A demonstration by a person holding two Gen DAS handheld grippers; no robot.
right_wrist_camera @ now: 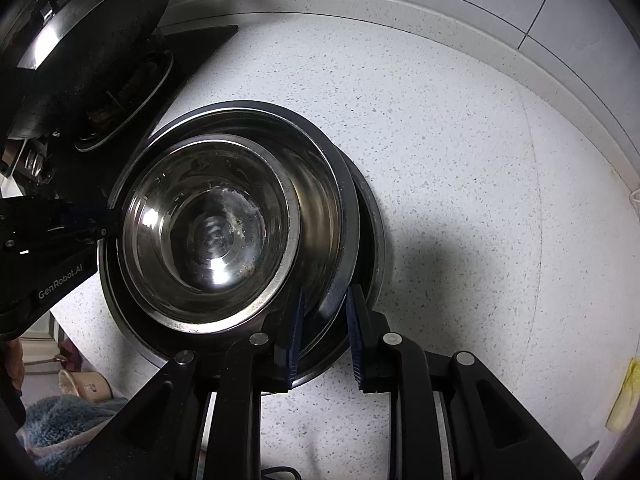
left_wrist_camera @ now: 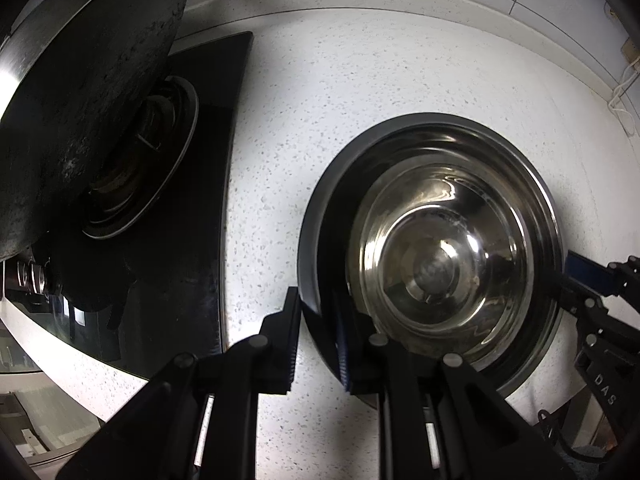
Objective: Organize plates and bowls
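A stack of steel dishes sits on the white speckled counter: a small bowl (right_wrist_camera: 208,228) nested in a larger bowl (right_wrist_camera: 320,204), on a wide steel plate (right_wrist_camera: 372,216). The stack also shows in the left wrist view, the bowl (left_wrist_camera: 440,268) inside the plate rim (left_wrist_camera: 316,248). My left gripper (left_wrist_camera: 320,344) straddles the plate's left rim, one finger outside and one inside. My right gripper (right_wrist_camera: 326,344) straddles the rim on the opposite side and appears in the left wrist view (left_wrist_camera: 592,292). Both sets of jaws stand close around the rim.
A black wok (left_wrist_camera: 80,92) sits on a black glass gas hob (left_wrist_camera: 192,216) to the left of the stack. The tiled wall and counter backsplash (right_wrist_camera: 400,4) run behind. A yellow cloth (right_wrist_camera: 624,396) lies at the right edge.
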